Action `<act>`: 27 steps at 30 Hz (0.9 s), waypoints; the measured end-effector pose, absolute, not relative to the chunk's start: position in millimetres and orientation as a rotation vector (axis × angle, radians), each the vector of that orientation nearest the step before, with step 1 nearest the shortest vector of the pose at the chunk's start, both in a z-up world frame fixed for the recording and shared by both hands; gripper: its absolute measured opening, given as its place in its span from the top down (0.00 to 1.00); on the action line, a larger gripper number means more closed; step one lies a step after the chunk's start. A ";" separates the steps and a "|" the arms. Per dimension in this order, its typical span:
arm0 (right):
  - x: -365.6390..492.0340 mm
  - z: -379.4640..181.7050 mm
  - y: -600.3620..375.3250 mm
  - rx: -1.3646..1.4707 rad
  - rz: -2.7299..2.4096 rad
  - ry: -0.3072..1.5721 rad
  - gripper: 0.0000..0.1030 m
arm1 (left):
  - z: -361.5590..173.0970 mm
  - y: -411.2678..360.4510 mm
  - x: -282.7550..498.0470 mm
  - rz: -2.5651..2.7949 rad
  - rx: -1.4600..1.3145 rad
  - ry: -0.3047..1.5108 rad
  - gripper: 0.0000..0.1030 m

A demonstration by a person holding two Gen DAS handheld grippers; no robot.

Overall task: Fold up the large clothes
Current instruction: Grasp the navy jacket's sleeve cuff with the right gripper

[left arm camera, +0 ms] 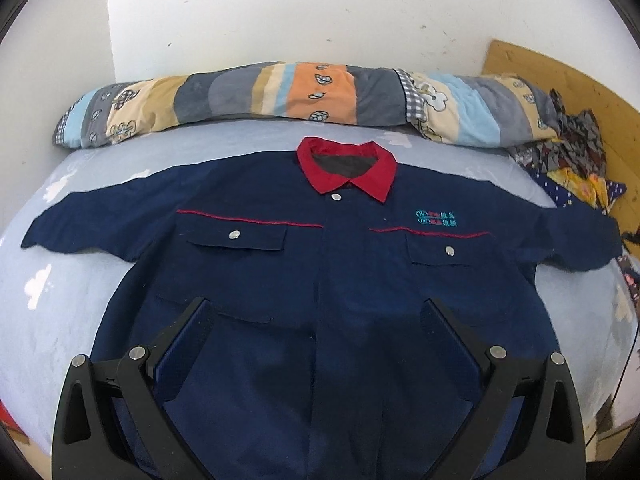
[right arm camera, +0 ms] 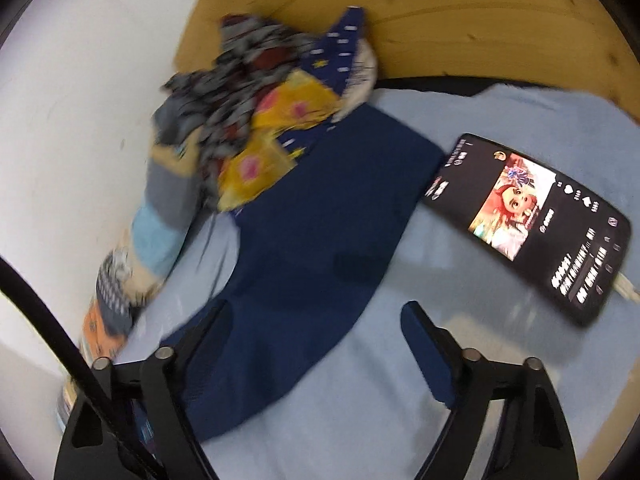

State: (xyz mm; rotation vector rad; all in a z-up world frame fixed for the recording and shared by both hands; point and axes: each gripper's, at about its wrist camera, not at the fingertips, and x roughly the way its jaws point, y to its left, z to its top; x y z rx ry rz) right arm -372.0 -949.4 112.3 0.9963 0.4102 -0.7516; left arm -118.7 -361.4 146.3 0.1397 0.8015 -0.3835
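A large navy work shirt with a red collar lies spread flat, front up, on the light blue bed sheet. Both short sleeves are stretched out sideways. My left gripper is open and empty, hovering above the shirt's lower front. In the right wrist view one navy sleeve of the shirt lies flat on the sheet. My right gripper is open and empty, just above that sleeve's edge.
A rolled patchwork quilt lies along the wall behind the collar. A heap of patterned clothes sits beside the sleeve, by the wooden headboard. A lit phone with a cable lies on the sheet right of the sleeve.
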 end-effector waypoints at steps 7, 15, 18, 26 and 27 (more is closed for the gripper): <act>-360.9 75.6 -995.9 1.058 -0.764 0.397 0.35 | 137.3 -368.5 -114.1 -0.383 0.168 0.819 0.00; -344.8 54.4 -1028.4 1.071 -0.809 0.373 0.47 | 130.8 -370.9 -105.8 -0.370 0.177 0.837 0.00; -350.9 50.6 -1036.3 1.090 -0.819 0.323 0.78 | 129.2 -371.7 -104.1 -0.366 0.184 0.839 0.00; -370.6 57.9 -1021.3 1.086 -0.799 0.262 0.81 | 126.9 -372.4 -106.0 -0.373 0.192 0.841 0.00; -373.4 56.1 -1021.9 1.105 -0.813 0.278 0.77 | 126.9 -372.8 -106.3 -0.372 0.193 0.840 0.00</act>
